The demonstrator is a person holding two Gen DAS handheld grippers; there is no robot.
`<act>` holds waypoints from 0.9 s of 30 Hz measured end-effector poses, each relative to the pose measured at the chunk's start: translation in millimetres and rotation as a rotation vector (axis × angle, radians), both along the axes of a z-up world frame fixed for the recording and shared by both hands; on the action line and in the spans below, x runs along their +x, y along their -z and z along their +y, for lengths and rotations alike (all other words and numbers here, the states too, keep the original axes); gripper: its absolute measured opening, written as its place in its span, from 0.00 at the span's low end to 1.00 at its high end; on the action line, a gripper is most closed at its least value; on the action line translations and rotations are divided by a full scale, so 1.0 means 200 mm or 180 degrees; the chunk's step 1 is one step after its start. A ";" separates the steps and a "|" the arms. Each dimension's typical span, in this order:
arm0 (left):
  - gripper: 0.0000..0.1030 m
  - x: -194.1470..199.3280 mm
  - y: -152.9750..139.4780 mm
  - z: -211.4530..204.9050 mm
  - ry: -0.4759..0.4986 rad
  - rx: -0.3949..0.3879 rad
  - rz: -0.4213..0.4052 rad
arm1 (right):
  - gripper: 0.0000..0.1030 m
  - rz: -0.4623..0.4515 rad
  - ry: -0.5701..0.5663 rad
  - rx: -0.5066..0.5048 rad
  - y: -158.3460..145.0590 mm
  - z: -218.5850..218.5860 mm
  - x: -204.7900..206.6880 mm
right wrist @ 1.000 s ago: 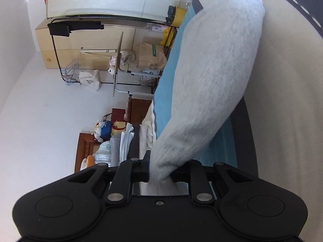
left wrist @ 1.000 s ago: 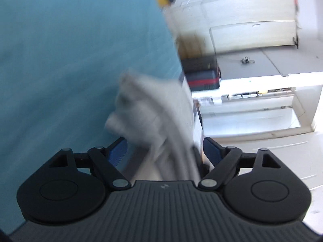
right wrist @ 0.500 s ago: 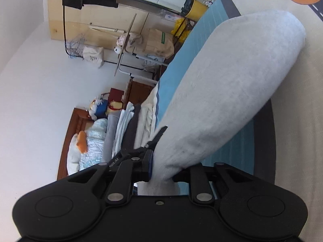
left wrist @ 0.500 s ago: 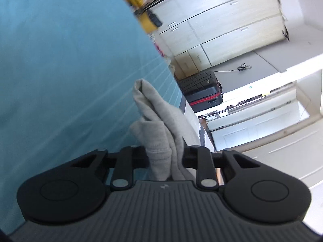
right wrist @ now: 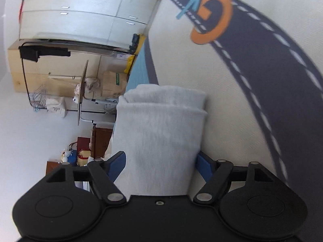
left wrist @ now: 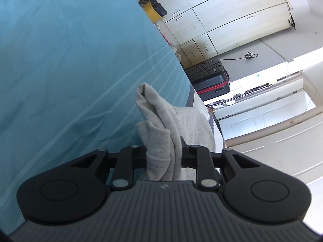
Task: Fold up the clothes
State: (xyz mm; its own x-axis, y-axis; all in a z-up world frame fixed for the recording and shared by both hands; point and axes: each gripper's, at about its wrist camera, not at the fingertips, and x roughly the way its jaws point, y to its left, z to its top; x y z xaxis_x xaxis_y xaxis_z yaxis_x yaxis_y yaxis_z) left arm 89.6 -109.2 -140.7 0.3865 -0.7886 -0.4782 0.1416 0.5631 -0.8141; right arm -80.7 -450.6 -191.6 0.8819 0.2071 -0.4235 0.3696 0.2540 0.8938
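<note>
The left gripper [left wrist: 164, 157] is clamped on a bunched grey garment [left wrist: 159, 121], which hangs beside a teal bed sheet [left wrist: 70, 60] (a black suitcase [left wrist: 208, 76] stands beyond). The right gripper [right wrist: 160, 165] has its jaws spread wide either side of the folded grey garment [right wrist: 159, 133], which lies against a road-print mat [right wrist: 252, 80].

Bunched garment [left wrist: 161, 133] between the left hand-held gripper [left wrist: 164, 154] fingers, bed sheet [left wrist: 70, 60] left of the garment, suitcase [left wrist: 208, 76] beyond it to the right, cabinets [left wrist: 232, 14] behind the suitcase, folded garment [right wrist: 161, 141] between the spread right hand-held gripper [right wrist: 160, 162] fingers, play mat [right wrist: 252, 80] right of it.
</note>
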 end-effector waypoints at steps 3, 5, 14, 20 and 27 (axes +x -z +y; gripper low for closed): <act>0.22 0.01 0.00 -0.02 0.0014 0.0162 -0.0076 | 0.73 -0.0124 -0.0117 -0.0546 -0.04 0.01 0.10; 0.22 0.02 -0.01 -0.03 0.0023 0.0270 -0.0127 | 0.43 -0.0307 -0.0128 -0.0961 -0.07 0.02 0.14; 0.17 -0.01 -0.16 -0.05 0.0008 0.0654 -0.0639 | 0.30 -0.0690 -0.0314 -0.2508 -0.54 0.27 0.18; 0.17 -0.03 -0.44 0.14 -0.0135 0.0545 -0.1034 | 0.29 -0.1052 -0.0470 -0.2851 -0.84 0.41 0.18; 0.17 0.06 -0.80 0.80 -0.0879 0.0360 -0.1441 | 0.29 -0.1662 -0.0998 -0.2312 -1.09 0.77 0.54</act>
